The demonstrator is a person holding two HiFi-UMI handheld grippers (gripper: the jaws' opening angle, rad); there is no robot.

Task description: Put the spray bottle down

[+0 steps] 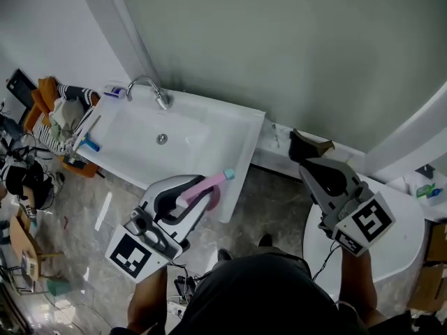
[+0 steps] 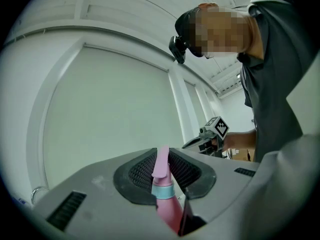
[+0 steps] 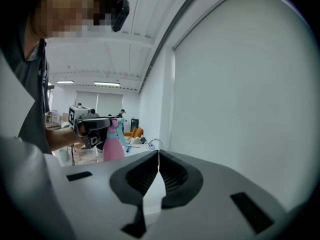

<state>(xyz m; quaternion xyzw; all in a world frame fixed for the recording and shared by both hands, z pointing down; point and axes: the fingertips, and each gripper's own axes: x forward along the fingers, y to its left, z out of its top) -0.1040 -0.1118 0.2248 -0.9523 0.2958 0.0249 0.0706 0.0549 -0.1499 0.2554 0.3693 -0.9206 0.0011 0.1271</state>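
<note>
The pads of the left gripper [image 2: 162,170] are clamped on the upper part of the pink spray bottle [image 2: 169,211], just above its pale blue collar. The pink trigger head is squeezed between the two black pads, and the body hangs below them, held clear of any surface. The pads of the right gripper [image 3: 159,160] are pressed together, pad against pad.

Just ahead of the left fingers, past the bottle's nozzle, the near edge of a white basin [image 1: 133,145] is met; it is the nearest thing in front of the bottle. Farther out along the same line lie its drain [image 1: 162,139] and, at the far rim, a curved tap [image 1: 149,86]. Beneath both pairs of fingers the grey stone floor [image 1: 272,204] is seen. Well to the left of the left fingers, beyond the basin, a pile of clothes [image 1: 59,110] is heaped, and a blue item [image 1: 89,144] is laid on the basin's left rim. Below and to the right of the right fingers a white rounded fixture [image 1: 398,246] is placed. A dark brown object [image 1: 307,145], too unclear to be named, lies just ahead of them at the foot of the grey-green wall [image 1: 279,40].

Counted: one spray bottle, two grippers, one basin, one tap, one drain.
</note>
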